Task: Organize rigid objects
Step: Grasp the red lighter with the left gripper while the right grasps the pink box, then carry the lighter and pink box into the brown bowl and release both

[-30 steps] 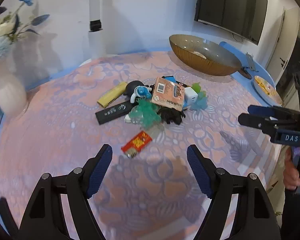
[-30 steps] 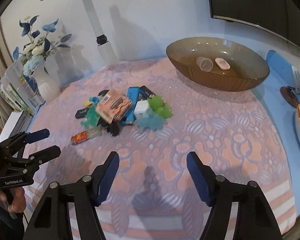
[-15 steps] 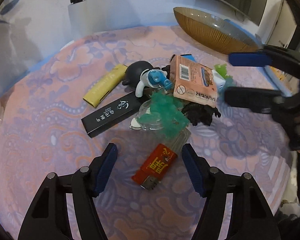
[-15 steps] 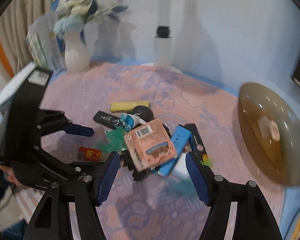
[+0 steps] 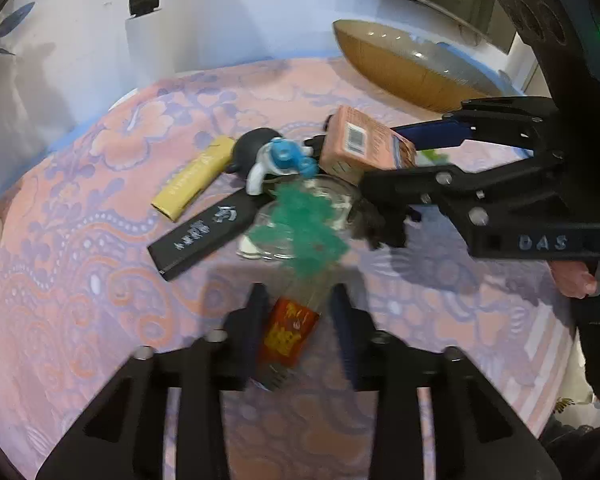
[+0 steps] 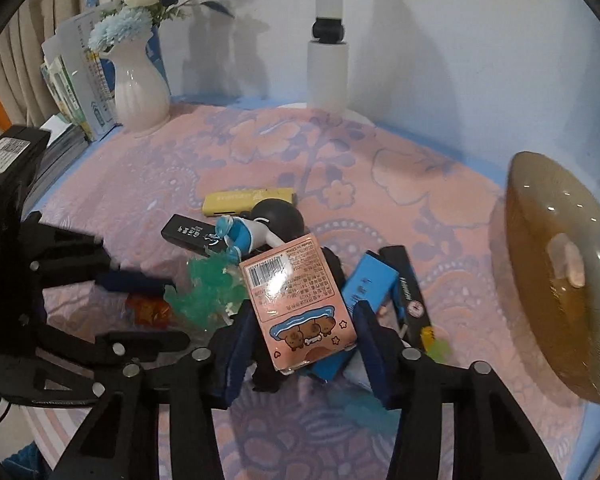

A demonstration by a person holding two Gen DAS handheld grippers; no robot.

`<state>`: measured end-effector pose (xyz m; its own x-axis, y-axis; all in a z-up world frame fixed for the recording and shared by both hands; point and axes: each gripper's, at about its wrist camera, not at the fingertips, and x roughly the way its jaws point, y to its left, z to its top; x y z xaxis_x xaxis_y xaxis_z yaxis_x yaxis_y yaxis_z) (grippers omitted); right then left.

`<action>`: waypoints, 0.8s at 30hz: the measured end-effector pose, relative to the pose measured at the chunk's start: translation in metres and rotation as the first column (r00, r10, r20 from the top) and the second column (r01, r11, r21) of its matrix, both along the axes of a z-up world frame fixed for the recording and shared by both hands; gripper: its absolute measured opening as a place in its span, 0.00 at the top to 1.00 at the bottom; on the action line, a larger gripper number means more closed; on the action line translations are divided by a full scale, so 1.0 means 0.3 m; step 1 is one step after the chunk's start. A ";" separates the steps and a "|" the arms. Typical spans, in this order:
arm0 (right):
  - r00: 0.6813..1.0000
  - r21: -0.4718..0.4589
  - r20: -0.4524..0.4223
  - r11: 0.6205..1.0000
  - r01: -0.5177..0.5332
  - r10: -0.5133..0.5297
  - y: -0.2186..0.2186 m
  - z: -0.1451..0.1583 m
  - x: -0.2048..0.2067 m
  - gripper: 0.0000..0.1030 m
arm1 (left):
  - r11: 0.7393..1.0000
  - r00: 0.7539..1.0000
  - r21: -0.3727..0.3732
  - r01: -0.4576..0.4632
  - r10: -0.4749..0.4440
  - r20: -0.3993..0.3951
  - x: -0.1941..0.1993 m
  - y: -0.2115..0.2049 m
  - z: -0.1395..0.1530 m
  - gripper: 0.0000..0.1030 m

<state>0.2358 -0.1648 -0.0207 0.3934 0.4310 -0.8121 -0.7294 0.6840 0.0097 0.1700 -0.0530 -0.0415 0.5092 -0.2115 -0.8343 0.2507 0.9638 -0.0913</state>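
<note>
I can read raised letters "DAS" on the black body of the right gripper [image 5: 384, 162]. The pink cardboard box [image 6: 300, 300] carries a barcode; its small print is illegible to me.

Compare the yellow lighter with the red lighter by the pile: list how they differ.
The yellow lighter is plain pale yellow; the red lighter is red with yellow print.
The yellow lighter lies at the far edge of the pile, apart from both grippers; the red lighter lies at the near edge, between the fingers of the left gripper.
The yellow lighter shows sharply; the red lighter is blurred.
Both lie flat on the tablecloth.
</note>
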 end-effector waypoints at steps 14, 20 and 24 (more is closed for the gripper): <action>0.965 0.045 -0.143 0.972 0.230 -0.221 -0.267 -0.022 -0.211 0.57 | 0.988 0.992 -0.086 -0.128 0.127 -0.022 -0.194 0.001 -0.004 0.80; 0.966 0.025 -0.136 0.974 0.225 -0.220 -0.276 -0.081 -0.253 0.55 | 0.992 0.993 -0.051 -0.116 0.116 -0.007 -0.222 -0.039 -0.009 0.59; 0.964 0.064 -0.165 0.973 0.223 -0.210 -0.284 -0.085 -0.249 0.46 | 0.994 0.994 0.026 -0.106 0.106 0.019 -0.237 -0.077 -0.019 0.59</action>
